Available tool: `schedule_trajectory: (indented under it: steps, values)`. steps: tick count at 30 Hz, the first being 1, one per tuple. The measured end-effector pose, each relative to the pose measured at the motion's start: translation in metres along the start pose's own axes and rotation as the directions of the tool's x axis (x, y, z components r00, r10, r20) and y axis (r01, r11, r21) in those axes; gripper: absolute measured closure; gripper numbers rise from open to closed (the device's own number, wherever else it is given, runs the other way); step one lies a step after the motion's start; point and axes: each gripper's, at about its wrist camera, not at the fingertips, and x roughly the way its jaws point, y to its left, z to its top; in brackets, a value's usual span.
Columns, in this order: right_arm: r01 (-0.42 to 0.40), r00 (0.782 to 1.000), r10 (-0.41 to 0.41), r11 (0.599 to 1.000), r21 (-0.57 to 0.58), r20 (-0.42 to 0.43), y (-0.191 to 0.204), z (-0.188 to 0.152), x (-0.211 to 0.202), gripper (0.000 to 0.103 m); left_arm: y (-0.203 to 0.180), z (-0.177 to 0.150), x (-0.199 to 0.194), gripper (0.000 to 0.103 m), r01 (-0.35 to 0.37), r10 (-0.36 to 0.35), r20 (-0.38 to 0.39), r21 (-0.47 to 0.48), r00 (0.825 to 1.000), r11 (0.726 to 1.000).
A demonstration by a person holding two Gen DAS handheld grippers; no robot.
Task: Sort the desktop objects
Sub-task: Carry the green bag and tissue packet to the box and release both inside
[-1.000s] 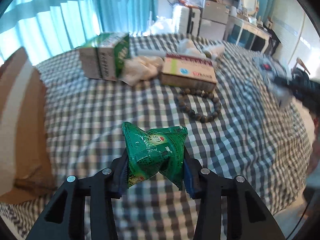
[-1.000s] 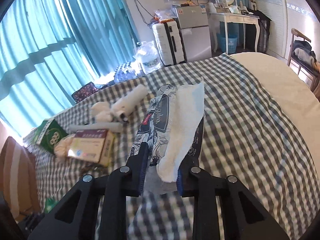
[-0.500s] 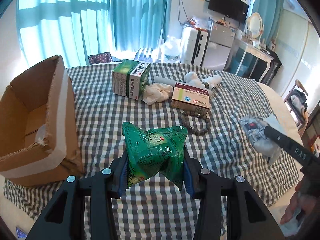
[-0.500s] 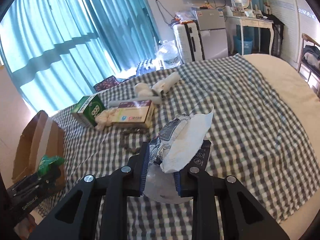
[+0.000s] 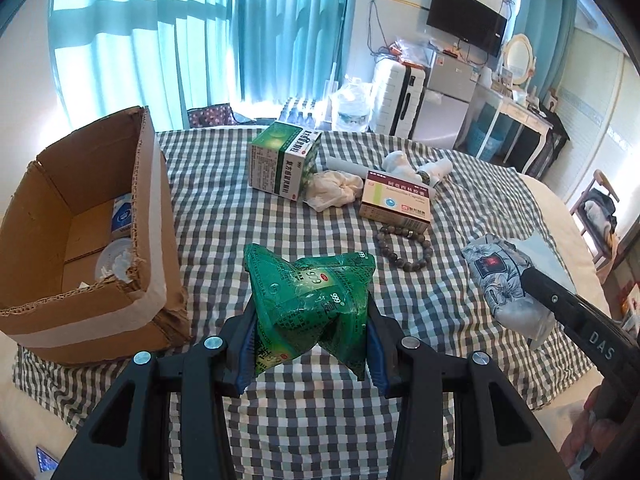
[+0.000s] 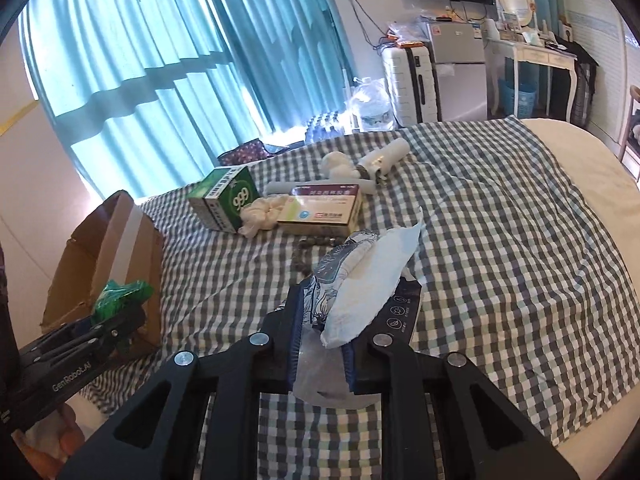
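Observation:
My left gripper [image 5: 310,316] is shut on a green sachet pack [image 5: 310,296], held above the checked bed cover just right of the open cardboard box [image 5: 92,240]. It also shows in the right wrist view [image 6: 116,312]. My right gripper [image 6: 320,332] is shut on a floral tissue pack [image 6: 360,288] with a white tissue sticking out; the pack also shows in the left wrist view [image 5: 500,280]. On the bed lie a green medicine box [image 5: 282,164], a red-and-white medicine box [image 5: 396,202], a bead bracelet [image 5: 406,246] and a crumpled cloth [image 5: 334,190].
The cardboard box holds a blue-and-white packet [image 5: 120,214] and a white round item [image 5: 114,260]. White rolls [image 6: 380,162] lie at the far side of the bed. A suitcase [image 5: 396,96], a cabinet and a desk stand beyond the bed.
Both grippers have drawn back and up from the bed with their loads. The cardboard box has come fully into the left wrist view, on the left.

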Motion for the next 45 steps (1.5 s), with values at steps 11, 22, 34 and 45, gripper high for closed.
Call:
schedule_trajectory:
  steps: [11, 22, 34, 45]
  values:
    - [-0.069, 0.997, 0.07, 0.995, -0.074, 0.017, 0.047, 0.0, -0.015, 0.086, 0.023, 0.009, -0.016, 0.057, 0.006, -0.004, 0.027, -0.04, 1.0, 0.999]
    - [-0.169, 0.984, 0.175, 0.971, -0.172, 0.022, 0.122, 0.013, -0.021, 0.086, 0.074, 0.037, -0.042, 0.057, -0.021, 0.028, 0.075, -0.098, 0.997, 0.995]
    - [-0.327, 0.942, 0.335, 0.906, -0.27, -0.018, 0.239, 0.039, 0.014, 0.086, 0.17, 0.056, -0.058, 0.057, -0.132, 0.151, 0.085, -0.196, 0.985, 0.972]
    - [-0.39, 0.921, 0.367, 0.863, -0.321, -0.132, 0.313, 0.029, 0.077, 0.086, 0.225, 0.035, -0.024, 0.048, -0.173, 0.176, -0.009, -0.25, 0.984, 0.953]
